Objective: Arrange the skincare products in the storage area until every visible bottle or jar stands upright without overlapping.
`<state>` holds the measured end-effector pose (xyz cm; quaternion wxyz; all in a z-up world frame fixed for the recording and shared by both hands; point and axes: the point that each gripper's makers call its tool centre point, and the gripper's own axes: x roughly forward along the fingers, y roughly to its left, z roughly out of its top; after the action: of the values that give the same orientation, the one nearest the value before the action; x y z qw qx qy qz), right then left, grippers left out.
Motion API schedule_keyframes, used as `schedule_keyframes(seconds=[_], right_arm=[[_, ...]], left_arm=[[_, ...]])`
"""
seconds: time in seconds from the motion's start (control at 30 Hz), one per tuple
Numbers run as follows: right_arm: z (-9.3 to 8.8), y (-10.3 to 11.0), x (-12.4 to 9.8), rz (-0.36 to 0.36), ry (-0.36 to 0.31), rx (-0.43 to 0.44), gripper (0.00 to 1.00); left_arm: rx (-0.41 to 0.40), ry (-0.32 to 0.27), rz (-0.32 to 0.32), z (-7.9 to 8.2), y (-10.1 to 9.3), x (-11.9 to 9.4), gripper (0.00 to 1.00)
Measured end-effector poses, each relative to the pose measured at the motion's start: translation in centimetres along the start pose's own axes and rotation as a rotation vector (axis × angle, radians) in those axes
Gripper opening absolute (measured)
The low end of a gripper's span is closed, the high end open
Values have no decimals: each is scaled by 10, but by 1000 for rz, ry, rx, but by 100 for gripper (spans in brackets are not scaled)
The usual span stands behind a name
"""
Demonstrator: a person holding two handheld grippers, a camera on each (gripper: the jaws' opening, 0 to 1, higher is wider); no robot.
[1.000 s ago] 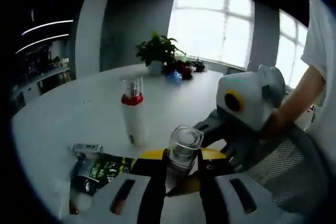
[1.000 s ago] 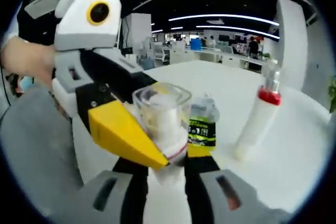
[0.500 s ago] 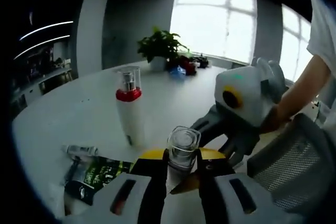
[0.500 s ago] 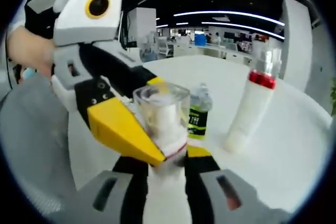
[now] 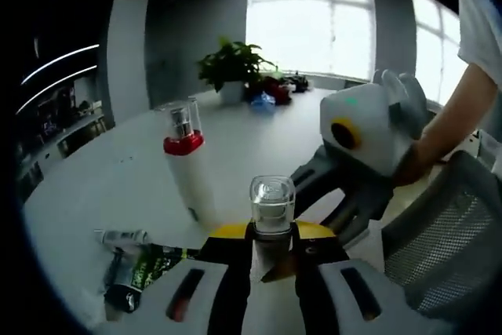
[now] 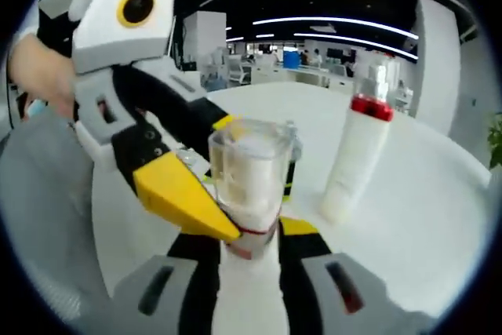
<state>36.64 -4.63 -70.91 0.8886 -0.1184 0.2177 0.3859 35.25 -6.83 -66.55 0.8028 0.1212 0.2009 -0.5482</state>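
A small white bottle with a clear square cap (image 5: 272,203) stands nearly upright above the white table, held from two sides. My left gripper (image 5: 271,234) is shut on its body just under the cap. My right gripper (image 6: 251,231) is shut on the same bottle (image 6: 249,172) lower down. In the left gripper view the right gripper (image 5: 318,190) reaches in from the right. A tall white bottle with a red collar (image 5: 188,169) stands upright beyond (image 6: 351,161). A dark green tube (image 5: 145,266) and a small clear tube (image 5: 121,236) lie flat on the table.
The round white table (image 5: 102,178) stretches to a potted plant (image 5: 231,68) and small items by the windows. A grey mesh chair (image 5: 439,233) sits at the right, with a person's arm (image 5: 459,127) above it. Office desks fill the far background (image 6: 314,64).
The held bottle has tipped from a slight lean to nearly upright. Both views have shifted, and the red-collared bottle now looks closer. Both grippers keep their hold.
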Motion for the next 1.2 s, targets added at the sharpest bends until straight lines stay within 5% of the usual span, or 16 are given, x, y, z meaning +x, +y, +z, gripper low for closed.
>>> schedule_keyframes(seconds=[0.4, 0.67, 1.2], right_arm=[[-4, -6, -4, -90, 54, 46, 24], [-6, -26, -2, -249, 93, 215, 23], [-7, -39, 0, -425, 80, 203, 23]], left_arm=[[8, -7, -46, 0, 0, 5, 16], [-2, -22, -9, 7, 12, 11, 17], [72, -8, -40, 12, 15, 21, 17]])
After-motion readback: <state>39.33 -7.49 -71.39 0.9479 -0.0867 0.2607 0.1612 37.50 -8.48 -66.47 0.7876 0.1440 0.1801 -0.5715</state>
